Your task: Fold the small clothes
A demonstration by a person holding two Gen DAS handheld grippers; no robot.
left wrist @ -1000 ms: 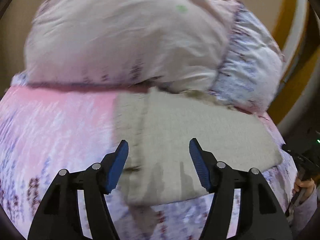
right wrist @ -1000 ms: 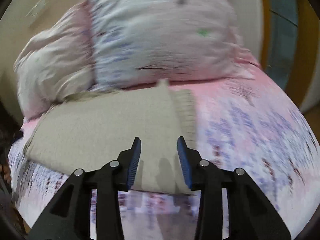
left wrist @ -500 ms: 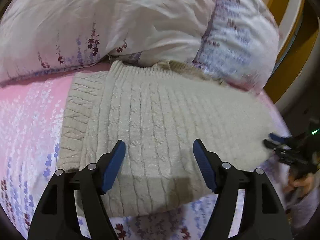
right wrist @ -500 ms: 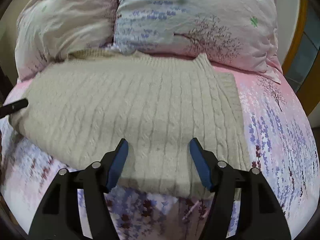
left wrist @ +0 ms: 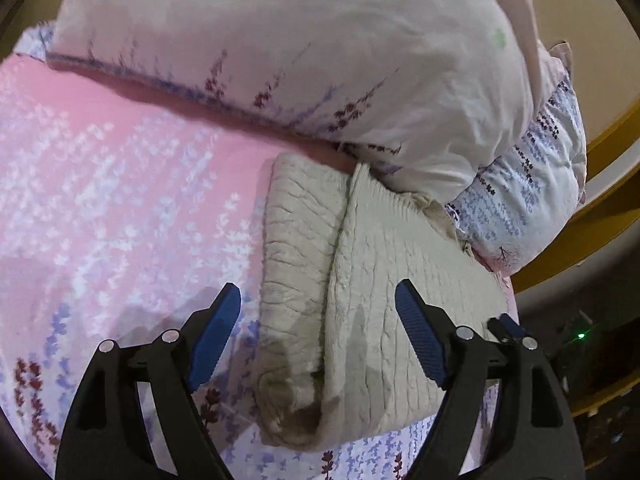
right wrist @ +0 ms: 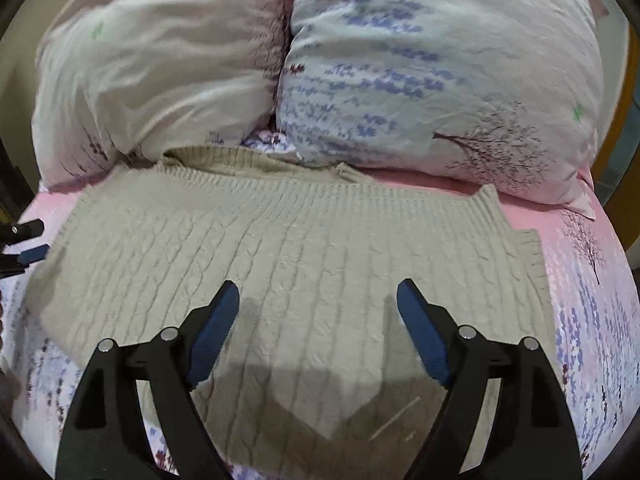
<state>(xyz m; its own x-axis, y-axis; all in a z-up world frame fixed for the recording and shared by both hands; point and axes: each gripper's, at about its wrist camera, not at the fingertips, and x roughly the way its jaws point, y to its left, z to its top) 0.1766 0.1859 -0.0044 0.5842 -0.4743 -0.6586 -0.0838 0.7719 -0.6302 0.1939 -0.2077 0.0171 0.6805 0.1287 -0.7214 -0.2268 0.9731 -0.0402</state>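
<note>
A beige cable-knit sweater lies flat and folded on the pink floral bedsheet, its neck toward the pillows. In the left wrist view the sweater shows a folded layer along its left edge. My left gripper is open and empty, just above the sweater's left folded edge. My right gripper is open and empty, over the sweater's near middle. The left gripper's tips show at the sweater's left edge in the right wrist view.
Two large floral pillows stand against the head of the bed behind the sweater. The pink sheet stretches to the left. A yellow wooden bed frame runs along the right.
Both cameras have shifted. The left gripper moved left toward the sweater's folded edge. The right gripper opened wider and stays over the sweater. The sweater lies unmoved.
</note>
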